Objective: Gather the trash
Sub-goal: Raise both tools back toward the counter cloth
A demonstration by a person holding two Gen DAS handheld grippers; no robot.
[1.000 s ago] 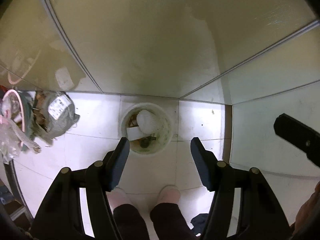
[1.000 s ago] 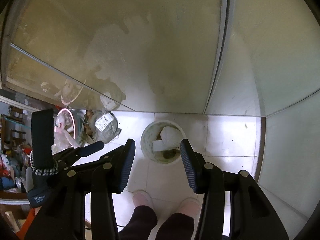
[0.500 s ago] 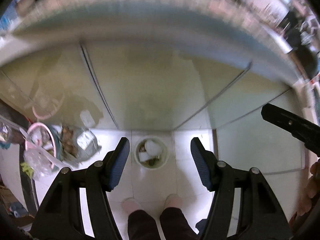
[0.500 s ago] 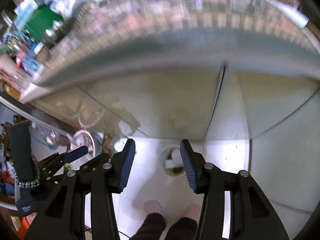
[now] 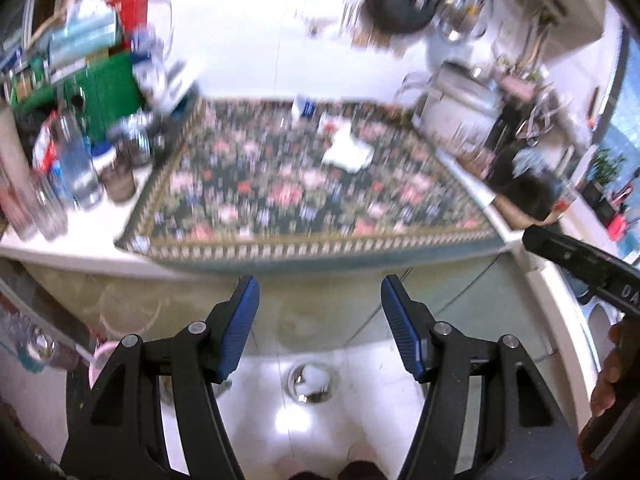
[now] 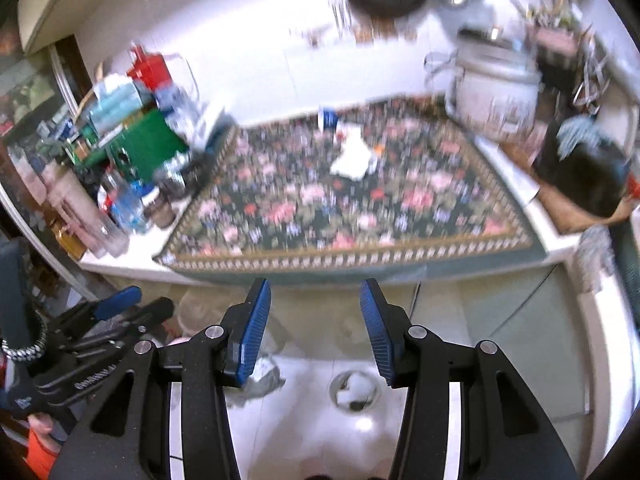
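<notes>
Now both tools hang empty over the desk edge, trash ahead.

My left tool (image 5: 316, 308) stands wide open and my right tool (image 6: 315, 308) is parted more narrowly, nothing between the blue pads of either. The crumpled white paper (image 6: 354, 158) lies on the floral cloth (image 6: 320, 216), well ahead of both tools and toward the far side of the desk (image 6: 120, 266), with no clear long axis (it is too blurred to say more). It sits nearly straight ahead of both, so neither hand looks clearly nearer. The bin (image 6: 355, 390) waits on the floor below, near my right tool's line.
</notes>
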